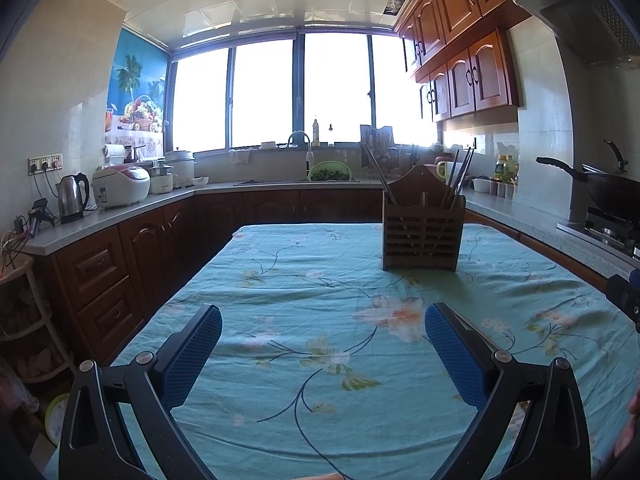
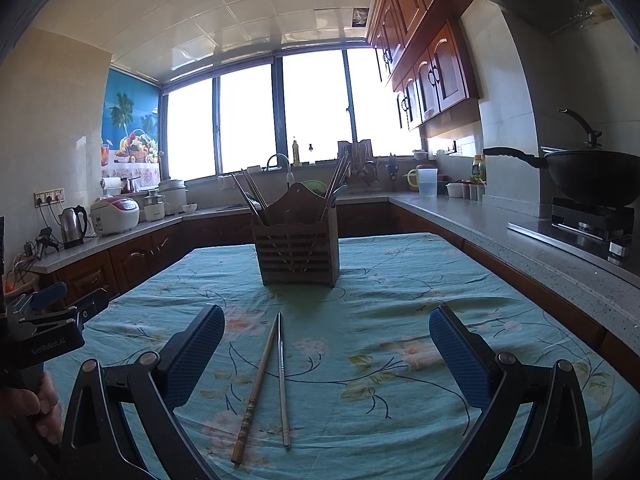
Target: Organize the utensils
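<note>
A slatted wooden utensil holder (image 2: 296, 240) stands upright mid-table with several chopsticks leaning out of both its compartments; it also shows in the left wrist view as the holder (image 1: 423, 228), far right of centre. Two loose chopsticks lie on the cloth in front of my right gripper (image 2: 327, 340): a wooden chopstick (image 2: 256, 390) and a metal chopstick (image 2: 283, 384), tips nearly meeting toward the holder. My right gripper is open, with both chopsticks between and just past its blue pads (image 2: 192, 360). My left gripper (image 1: 323, 336) is open over bare cloth, holding nothing.
The table carries a teal floral cloth (image 1: 304, 288). Counters run around it: kettle (image 1: 73, 197) and rice cooker (image 1: 121, 186) on the left, a sink with tap (image 1: 299, 140) at the back, a wok (image 2: 592, 176) on the stove at right. A hand holds the left gripper's handle (image 2: 40, 344).
</note>
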Motion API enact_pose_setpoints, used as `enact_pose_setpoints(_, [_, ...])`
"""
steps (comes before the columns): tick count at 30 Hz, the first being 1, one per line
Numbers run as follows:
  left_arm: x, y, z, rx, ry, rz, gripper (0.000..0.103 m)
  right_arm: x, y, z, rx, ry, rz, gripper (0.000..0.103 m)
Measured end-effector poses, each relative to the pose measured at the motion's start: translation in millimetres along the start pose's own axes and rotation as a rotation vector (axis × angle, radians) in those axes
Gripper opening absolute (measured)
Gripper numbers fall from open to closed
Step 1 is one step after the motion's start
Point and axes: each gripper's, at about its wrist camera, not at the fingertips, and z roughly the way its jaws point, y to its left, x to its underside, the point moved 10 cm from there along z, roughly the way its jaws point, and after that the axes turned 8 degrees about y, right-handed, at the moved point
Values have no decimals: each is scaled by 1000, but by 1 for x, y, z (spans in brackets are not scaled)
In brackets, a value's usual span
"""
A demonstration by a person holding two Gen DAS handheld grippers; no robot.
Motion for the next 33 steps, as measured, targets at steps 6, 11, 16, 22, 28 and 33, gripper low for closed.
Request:
enact_pose_setpoints(6, [0,0,0,-3,0,0,102,-1,1,0,-2,-3,2,103])
enact_pose_setpoints(11, [1,-1,-1,-2,-4,3,102,-2,5,-1,-2,-5,2,103])
enact_pose_setpoints(16, [1,-2,-2,-14,-6,9,102,-2,5,-1,-2,-4,3,103])
enact_pose_setpoints(22, [2,-3,-2,-19,-3,11,102,-4,7,-2,-5,-10,9,103])
enact_pose_setpoints(28, [0,-4,0,-14,6,14,102,-6,9,-2,-12,-15,13,103])
enact_pose_setpoints(33, [-1,-7,-1,-10,8,20,102,-7,11,-2,-13,-15,19,103])
